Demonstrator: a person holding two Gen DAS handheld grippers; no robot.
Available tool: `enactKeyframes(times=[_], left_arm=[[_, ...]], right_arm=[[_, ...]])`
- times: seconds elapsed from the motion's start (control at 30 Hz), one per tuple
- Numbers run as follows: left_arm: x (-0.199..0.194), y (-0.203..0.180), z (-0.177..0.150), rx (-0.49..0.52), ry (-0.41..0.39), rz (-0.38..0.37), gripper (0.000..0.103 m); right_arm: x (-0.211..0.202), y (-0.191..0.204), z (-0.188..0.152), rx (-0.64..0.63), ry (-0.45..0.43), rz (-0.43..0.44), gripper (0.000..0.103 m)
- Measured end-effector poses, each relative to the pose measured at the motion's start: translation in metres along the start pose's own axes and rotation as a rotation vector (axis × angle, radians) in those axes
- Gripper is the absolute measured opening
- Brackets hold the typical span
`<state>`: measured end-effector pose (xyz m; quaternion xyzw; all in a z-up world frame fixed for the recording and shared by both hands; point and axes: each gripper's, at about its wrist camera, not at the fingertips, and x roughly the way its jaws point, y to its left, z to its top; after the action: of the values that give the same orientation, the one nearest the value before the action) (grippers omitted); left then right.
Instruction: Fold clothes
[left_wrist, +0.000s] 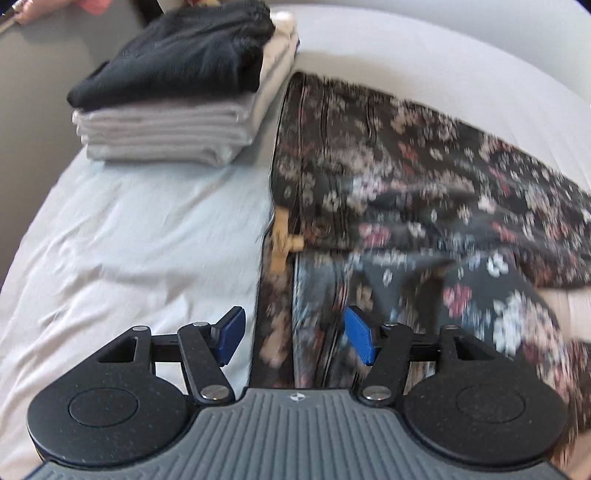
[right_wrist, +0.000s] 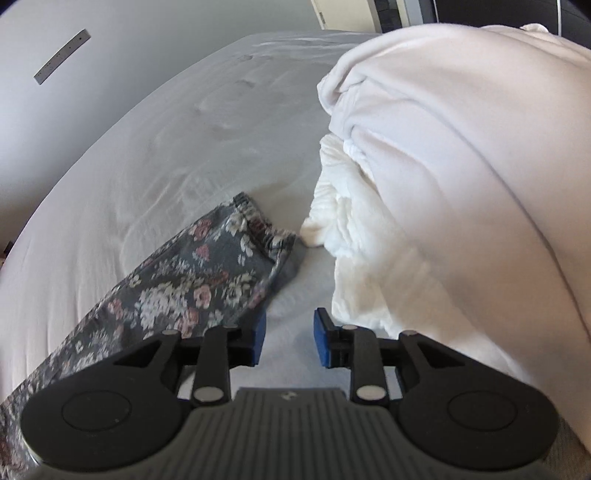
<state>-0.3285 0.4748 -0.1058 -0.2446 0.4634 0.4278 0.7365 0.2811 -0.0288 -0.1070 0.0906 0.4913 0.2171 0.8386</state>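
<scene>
Hovering over floral trousers (left_wrist: 406, 177), both grippers' jaws gape wide, gripping nothing.

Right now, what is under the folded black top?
The folded black fabric top lies on a stack of folded pale grey and cream cloths, which rests on the white bed sheet. Anything between the layers is covered.
</scene>
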Motion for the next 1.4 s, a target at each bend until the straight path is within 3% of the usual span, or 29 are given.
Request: enactKeyframes(times=[0.2, 0.33, 0.47, 0.67, 0.77, 0.8, 0.83, 0.87, 0.9, 0.97, 1.0, 1.13, 1.4], left_arm=[[0.005, 0.014, -0.011, 0.011, 0.163, -0.064, 0.073], [0.019, 0.028, -0.024, -0.023, 0.288, -0.120, 0.074], [0.028, 0.035, -0.033, -0.053, 0.348, -0.158, 0.074], [0.039, 0.034, -0.039, -0.073, 0.373, -0.177, 0.083], [0.043, 0.033, -0.042, -0.078, 0.378, -0.165, 0.082], [0.043, 0.032, -0.042, -0.074, 0.376, -0.160, 0.082], [0.042, 0.030, -0.043, -0.062, 0.374, -0.151, 0.078], [0.041, 0.028, -0.044, -0.045, 0.370, -0.138, 0.072], [0.040, 0.026, -0.045, -0.028, 0.365, -0.128, 0.069], [0.038, 0.025, -0.047, 0.000, 0.357, -0.114, 0.054], [0.037, 0.026, -0.048, 0.005, 0.356, -0.123, 0.053], [0.038, 0.025, -0.052, 0.021, 0.355, -0.104, 0.044], [0.039, 0.022, -0.060, 0.043, 0.352, -0.082, 0.044]], right_arm=[[-0.030, 0.010, -0.027, -0.019, 0.074, 0.070, 0.034], [-0.044, 0.033, -0.038, -0.046, 0.115, 0.133, 0.042], [-0.045, 0.064, -0.051, -0.085, 0.179, 0.179, 0.048], [-0.016, 0.105, -0.080, -0.136, 0.281, 0.130, 0.049], [0.003, 0.116, -0.094, -0.154, 0.301, 0.050, 0.049], [0.008, 0.117, -0.098, -0.159, 0.307, 0.031, 0.046], [0.010, 0.117, -0.100, -0.162, 0.308, 0.014, 0.034], [0.011, 0.116, -0.101, -0.160, 0.306, 0.005, 0.026], [0.010, 0.115, -0.101, -0.156, 0.303, 0.005, 0.010], [0.000, 0.112, -0.098, -0.146, 0.274, 0.010, 0.006], [-0.007, 0.112, -0.095, -0.144, 0.253, 0.010, 0.003], [-0.042, 0.108, -0.077, -0.115, 0.151, 0.025, 0.003], [-0.142, 0.083, -0.034, -0.056, -0.046, 0.170, 0.003]])
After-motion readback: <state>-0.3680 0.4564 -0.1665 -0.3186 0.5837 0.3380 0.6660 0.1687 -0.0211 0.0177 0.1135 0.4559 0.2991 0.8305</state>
